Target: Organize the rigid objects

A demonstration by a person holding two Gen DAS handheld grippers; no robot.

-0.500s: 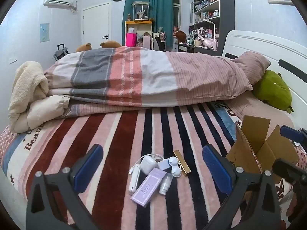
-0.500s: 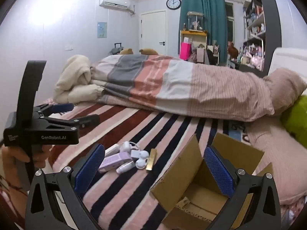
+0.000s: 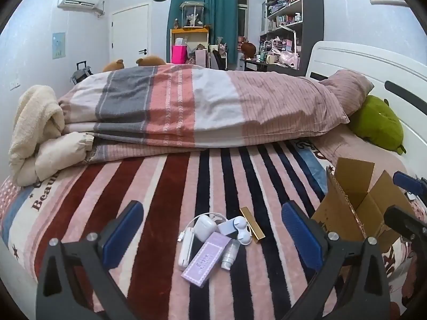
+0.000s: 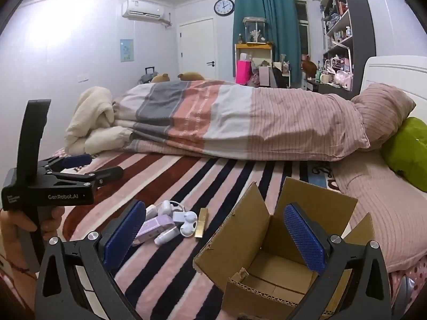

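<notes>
The left tongs [image 3: 212, 236] hang wide open and empty above a heap of small items [image 3: 217, 238] on the bed [image 3: 165, 186], probably poised for a first pick. To their right, the right tongs [image 4: 213, 236], equally spread, frame the open cardboard box [image 4: 269, 264]; only their view shows its seemingly bare floor.

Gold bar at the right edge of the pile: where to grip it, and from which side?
Grip the gold bar across its narrow width, near the far end. It lies flat on the striped blanket, long axis running away from the camera, right side clear toward the cardboard box. Its near end sits close to the white round-lobed gadget. Probably best to come from above with the left gripper, jaws open.
</notes>
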